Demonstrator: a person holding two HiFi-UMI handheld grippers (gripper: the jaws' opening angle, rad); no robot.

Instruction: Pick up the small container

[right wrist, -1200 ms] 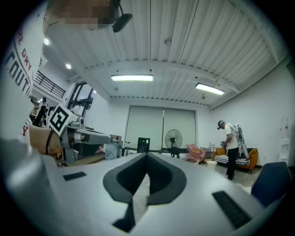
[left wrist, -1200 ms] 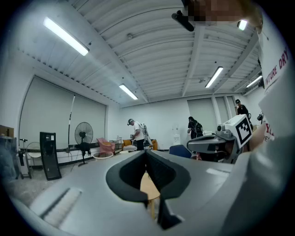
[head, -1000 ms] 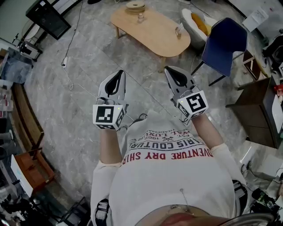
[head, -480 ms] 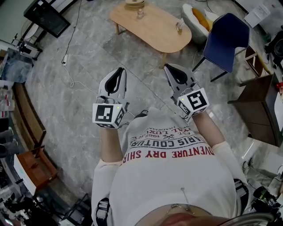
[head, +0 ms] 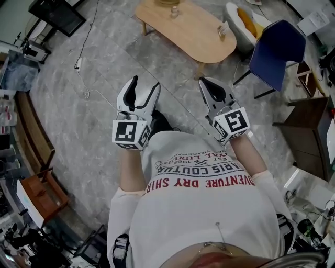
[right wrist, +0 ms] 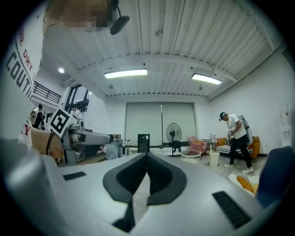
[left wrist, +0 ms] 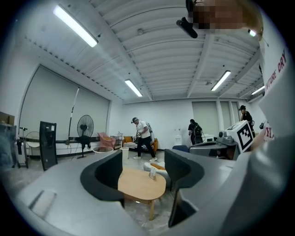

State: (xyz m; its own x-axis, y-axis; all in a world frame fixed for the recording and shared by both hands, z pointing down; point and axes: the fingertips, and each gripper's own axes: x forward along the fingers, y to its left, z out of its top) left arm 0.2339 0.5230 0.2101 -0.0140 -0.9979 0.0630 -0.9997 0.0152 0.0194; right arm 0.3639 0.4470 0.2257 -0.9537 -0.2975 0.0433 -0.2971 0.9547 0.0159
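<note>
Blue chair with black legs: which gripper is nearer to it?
Right. The right gripper is below-left of the blue chair; the left gripper, its fingers opening with nothing between them, is farther left.

We count two grippers: left gripper [head: 145,82], jaws opening with nothing between them, and right gripper [head: 204,81], jaws together. One wooden table [head: 193,32] with three small items [head: 224,29] on it. One blue chair [head: 276,47]. One standing fan [left wrist: 83,126]. Three other people [left wrist: 140,138] across the room. One dark screen [head: 56,13].
</note>
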